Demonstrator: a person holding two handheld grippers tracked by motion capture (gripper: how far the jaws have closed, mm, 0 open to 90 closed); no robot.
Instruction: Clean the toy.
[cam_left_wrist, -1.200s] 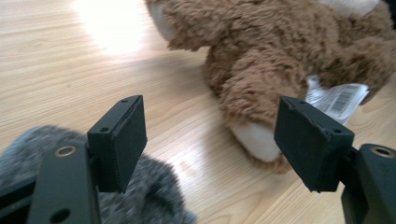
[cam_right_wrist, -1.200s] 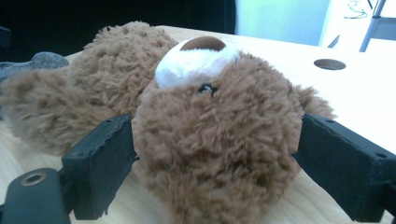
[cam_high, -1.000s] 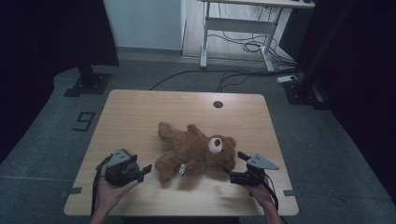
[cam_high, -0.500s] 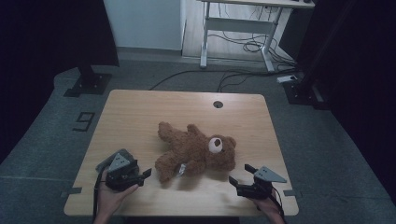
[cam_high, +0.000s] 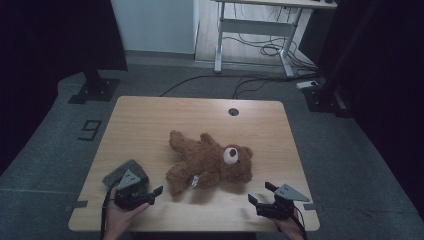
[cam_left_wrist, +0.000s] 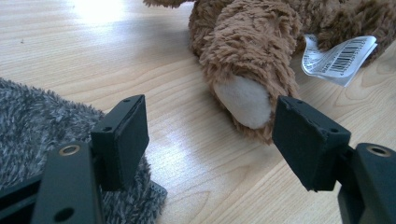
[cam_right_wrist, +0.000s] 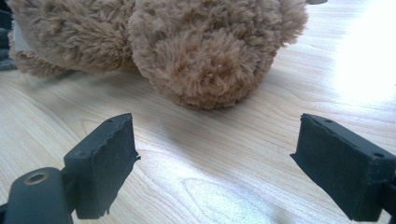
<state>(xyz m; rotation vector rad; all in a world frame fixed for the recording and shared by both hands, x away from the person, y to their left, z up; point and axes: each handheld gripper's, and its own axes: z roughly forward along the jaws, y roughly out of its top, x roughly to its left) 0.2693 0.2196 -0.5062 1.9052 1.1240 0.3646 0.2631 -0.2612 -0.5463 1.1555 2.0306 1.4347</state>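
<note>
On the near edge of the table (cam_high: 150, 115), both my hands have come back and down a little since a moment ago, away from the teddy bear (cam_high: 212, 162) that lies flat in the middle. My left claw (cam_high: 152, 192) and my right claw (cam_high: 260, 195) are both wide open and hold nothing. I think I have backed off and must reach in again to grab the bear; its paw (cam_left_wrist: 243, 100) is just past my left claw, which rests over a grey fuzzy cloth (cam_left_wrist: 32, 116).

We see a wooden counter (cam_high: 150, 120) with a round cable hole (cam_high: 233, 111) near its far edge. A grey fuzzy cloth (cam_high: 120, 173) lies at the near left corner. Behind stands a white desk frame (cam_high: 250, 25), cables (cam_high: 260, 50) trailing across the grey floor (cam_high: 60, 150).
</note>
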